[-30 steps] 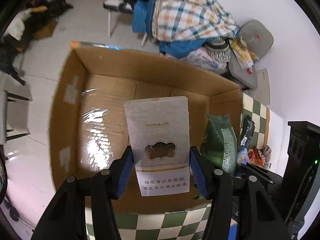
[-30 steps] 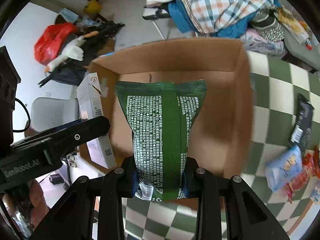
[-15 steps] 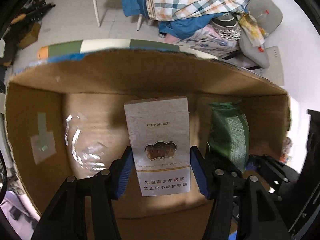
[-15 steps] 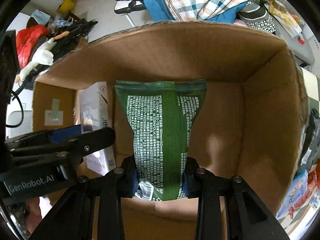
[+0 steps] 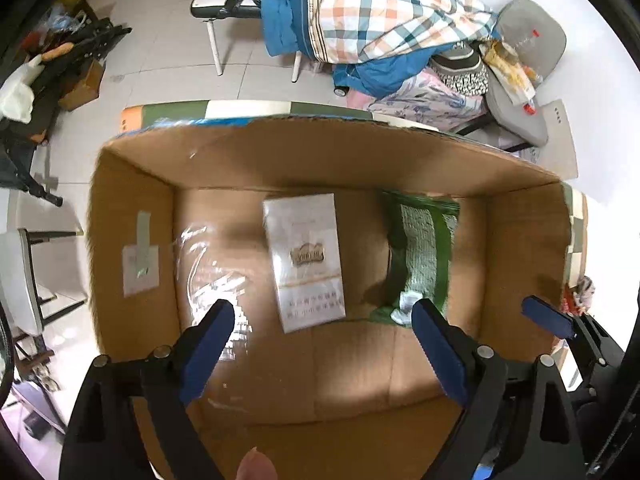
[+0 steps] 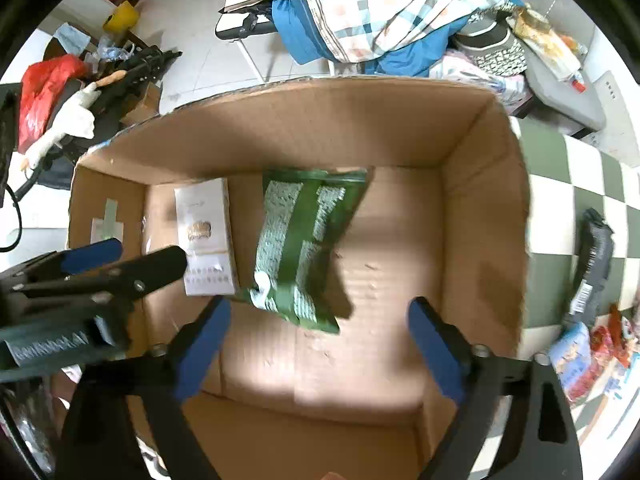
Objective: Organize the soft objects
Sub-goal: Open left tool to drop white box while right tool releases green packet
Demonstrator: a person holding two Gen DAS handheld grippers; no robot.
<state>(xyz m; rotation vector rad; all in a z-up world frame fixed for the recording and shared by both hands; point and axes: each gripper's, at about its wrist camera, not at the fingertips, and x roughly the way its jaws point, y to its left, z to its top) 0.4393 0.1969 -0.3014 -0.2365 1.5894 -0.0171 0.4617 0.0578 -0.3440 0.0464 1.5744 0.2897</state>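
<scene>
Beyond the surface's far edge we see a plaid blanket (image 5: 384, 12) piled over blue fabric (image 5: 280, 28) on a white-legged bench (image 5: 216, 12). A grey seat cushion (image 5: 528, 32) lies toward the far right corner. A red bag (image 6: 44, 84) and a white glove (image 6: 76, 116) sit on the floor beyond the left edge.

"GenRobot.AI" on left hand-held gripper (image 6: 132, 256)
</scene>
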